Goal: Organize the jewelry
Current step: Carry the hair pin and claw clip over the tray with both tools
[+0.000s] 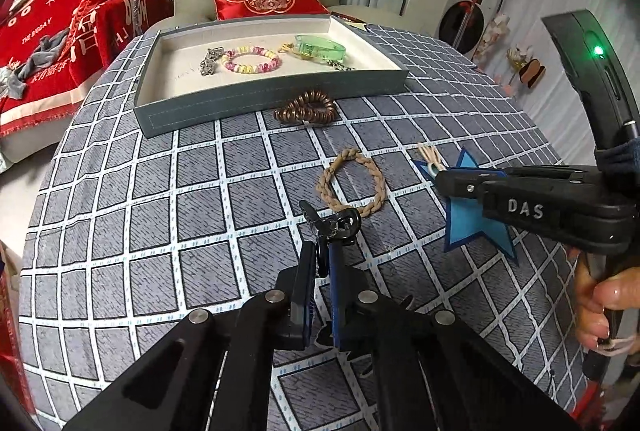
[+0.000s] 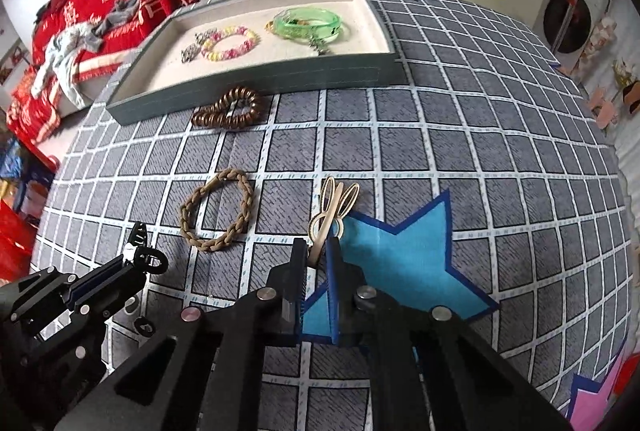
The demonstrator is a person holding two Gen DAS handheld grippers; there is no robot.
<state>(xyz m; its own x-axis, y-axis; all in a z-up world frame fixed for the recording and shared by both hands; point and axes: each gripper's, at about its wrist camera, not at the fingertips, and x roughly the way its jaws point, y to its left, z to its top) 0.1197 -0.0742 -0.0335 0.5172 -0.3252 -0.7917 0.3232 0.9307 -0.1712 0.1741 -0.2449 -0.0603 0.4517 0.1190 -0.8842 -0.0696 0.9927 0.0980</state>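
A: Jewelry first: in the grey tray (image 2: 256,79) with its pale lining we see a pink-and-yellow bead bracelet (image 2: 230,42), a translucent green bangle (image 2: 308,24) and a small silvery metal piece (image 2: 191,50).

B: And on the checked grey tablecloth (image 2: 460,135), touching the tray's front wall, we have a brown coiled spiral band (image 2: 228,111) bent into a heart shape. Nearer us lies a braided tan cord loop (image 2: 218,209), flat and oval.

A: Our left gripper (image 1: 323,251) has closed on a black claw hair clip (image 1: 332,225). It is glossy plastic with a looped end, and it sits right at the edge of the braided loop.

B: We see that gripper angled down toward the cloth, its dark jaws nearly together around the clip's lower part.

A: Our right gripper (image 2: 318,251) pinches a cream hair clip with two long rabbit ears (image 2: 334,209). It looks smooth and thin, and it lies at the edge of a blue felt star (image 2: 404,263).

B: Those jaws are drawn in tight on the clip's round end, pointing steeply down. In the left wrist view we see a hand (image 1: 600,307) wrapped around the right gripper's handle, fingers curled on the trigger.

A: The star's points are darker at the rim.
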